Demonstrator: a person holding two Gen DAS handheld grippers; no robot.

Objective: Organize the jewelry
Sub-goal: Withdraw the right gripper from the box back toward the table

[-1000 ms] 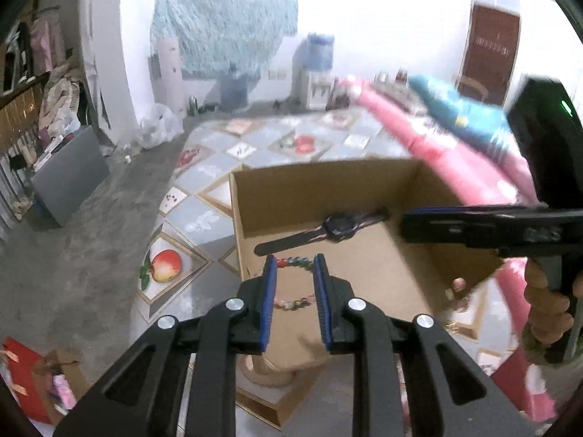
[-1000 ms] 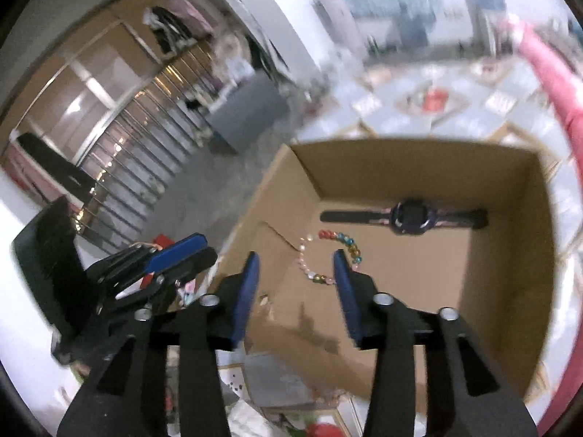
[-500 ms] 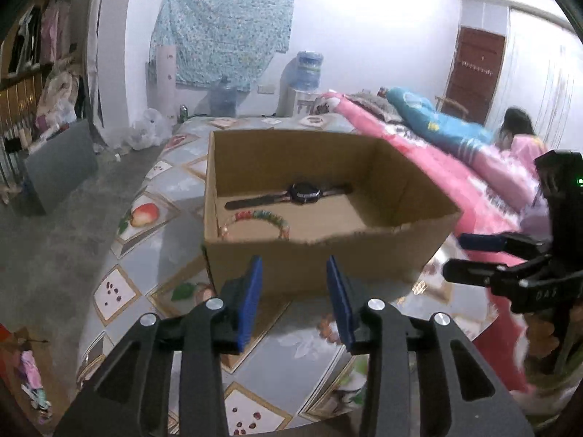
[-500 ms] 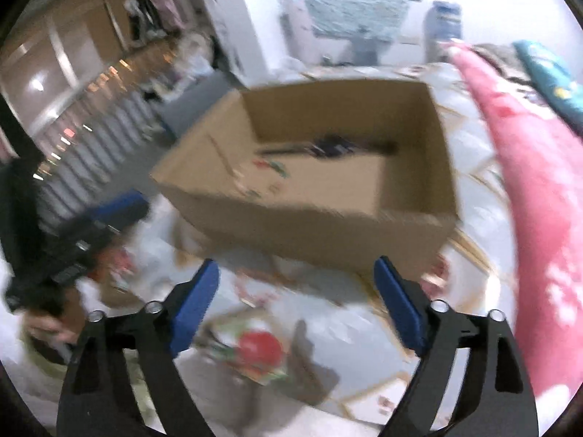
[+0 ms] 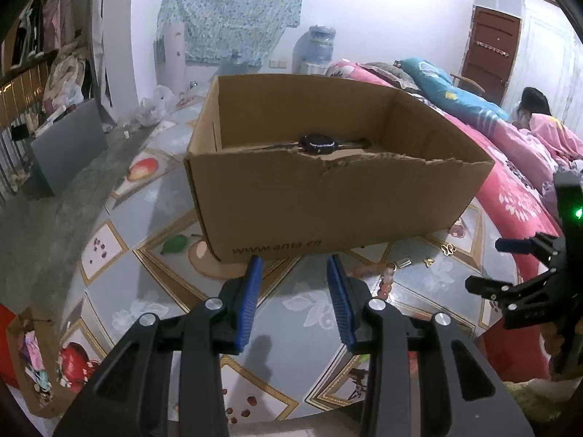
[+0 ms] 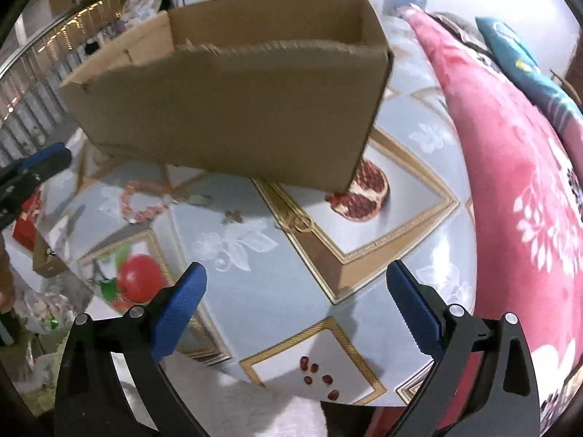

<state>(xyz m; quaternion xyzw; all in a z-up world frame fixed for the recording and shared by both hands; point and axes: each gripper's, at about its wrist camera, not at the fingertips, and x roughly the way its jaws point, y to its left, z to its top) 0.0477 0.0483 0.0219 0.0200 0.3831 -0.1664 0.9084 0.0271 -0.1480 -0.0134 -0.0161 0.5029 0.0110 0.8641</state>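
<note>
Watch in box, bracelet on table before box

water jug | brown door | pink bedspread | grey panel

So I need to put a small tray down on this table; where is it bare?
Bare tablecloth lies below the right gripper. Crowded: along the brown cardboard box, a pink bead bracelet and small gold pieces.

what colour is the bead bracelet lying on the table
Pink-orange bead bracelet, clearest in the right wrist view.
</note>
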